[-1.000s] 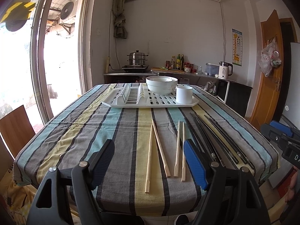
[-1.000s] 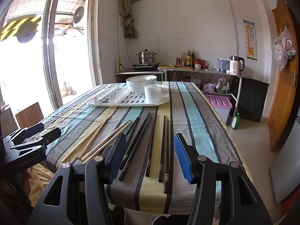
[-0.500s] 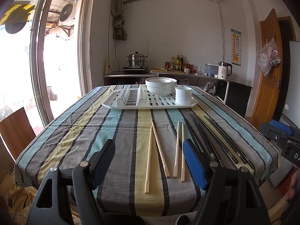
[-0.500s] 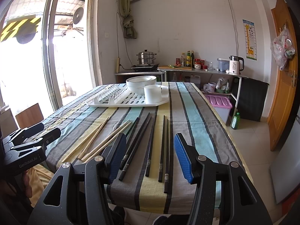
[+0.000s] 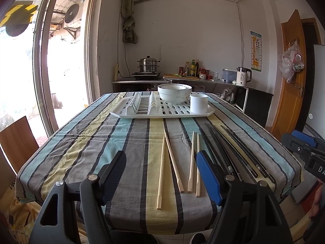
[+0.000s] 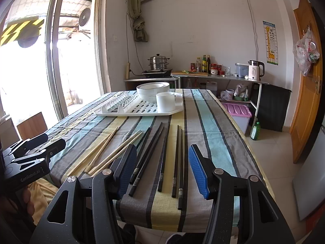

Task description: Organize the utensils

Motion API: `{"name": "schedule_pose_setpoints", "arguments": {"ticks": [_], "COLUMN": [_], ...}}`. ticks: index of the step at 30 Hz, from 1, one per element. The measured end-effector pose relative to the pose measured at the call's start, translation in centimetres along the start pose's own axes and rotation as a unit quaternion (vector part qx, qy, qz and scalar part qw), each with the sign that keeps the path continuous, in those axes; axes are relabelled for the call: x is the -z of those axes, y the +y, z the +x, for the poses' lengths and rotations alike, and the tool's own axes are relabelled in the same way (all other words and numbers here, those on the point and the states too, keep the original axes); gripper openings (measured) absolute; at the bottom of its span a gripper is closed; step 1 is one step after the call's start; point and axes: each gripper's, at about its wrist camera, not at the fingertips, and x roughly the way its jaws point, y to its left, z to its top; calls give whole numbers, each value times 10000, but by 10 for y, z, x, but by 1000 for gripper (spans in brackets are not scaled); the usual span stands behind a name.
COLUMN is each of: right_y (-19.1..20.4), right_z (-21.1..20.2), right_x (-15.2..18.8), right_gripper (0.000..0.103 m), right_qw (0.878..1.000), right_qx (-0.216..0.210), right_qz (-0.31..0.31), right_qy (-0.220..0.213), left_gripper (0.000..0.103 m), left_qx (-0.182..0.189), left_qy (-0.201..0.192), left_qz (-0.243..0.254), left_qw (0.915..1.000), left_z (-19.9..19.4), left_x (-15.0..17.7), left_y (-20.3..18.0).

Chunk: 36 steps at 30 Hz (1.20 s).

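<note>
Several pale wooden chopsticks [image 5: 172,162] and several black chopsticks [image 5: 229,148] lie loose on the striped tablecloth near its front edge. They run lengthwise toward a white drying rack [image 5: 162,115]. My left gripper [image 5: 160,158] hovers in front of the wooden ones. Its jaws are closing from wide, and the pads touch nothing. My right gripper [image 6: 162,149] stands open over the near ends of the black chopsticks [image 6: 151,142], gripping nothing. The wooden chopsticks [image 6: 105,150] lie to its left.
The rack holds stacked white bowls [image 5: 174,93] and a white cup [image 5: 199,103] at the far end of the table. A wooden chair [image 5: 16,142] stands at the left. A pink bin [image 6: 236,109] and green bottle [image 6: 255,131] sit on the floor at the right.
The left gripper's jaws have narrowed slightly. Neither hand nor any chopstick has moved.
</note>
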Motion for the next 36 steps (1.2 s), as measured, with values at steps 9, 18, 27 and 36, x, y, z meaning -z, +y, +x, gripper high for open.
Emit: {"name": "schedule_pose_setpoints", "arguments": {"ticks": [9, 18, 27, 36], "right_y": [0, -2, -4, -2], "right_z": [0, 8, 42, 94], "right_x": [0, -2, -15, -33], "right_gripper": [54, 54, 54, 54], "right_qw": [10000, 10000, 9993, 9954], "right_qx": [-5, 1, -92, -192], "right_qz": [13, 65, -7, -150], "right_qy": [-9, 6, 367, 925], "left_gripper": [74, 72, 64, 57], "left_qx": [6, 46, 21, 46], "left_qy": [11, 159, 724, 1533], "left_qz": [-2, -1, 13, 281], "left_qw": [10000, 9999, 9974, 9878], "left_z": [0, 11, 58, 120], "left_x": [0, -1, -11, -15], "left_y": [0, 0, 7, 11]}}
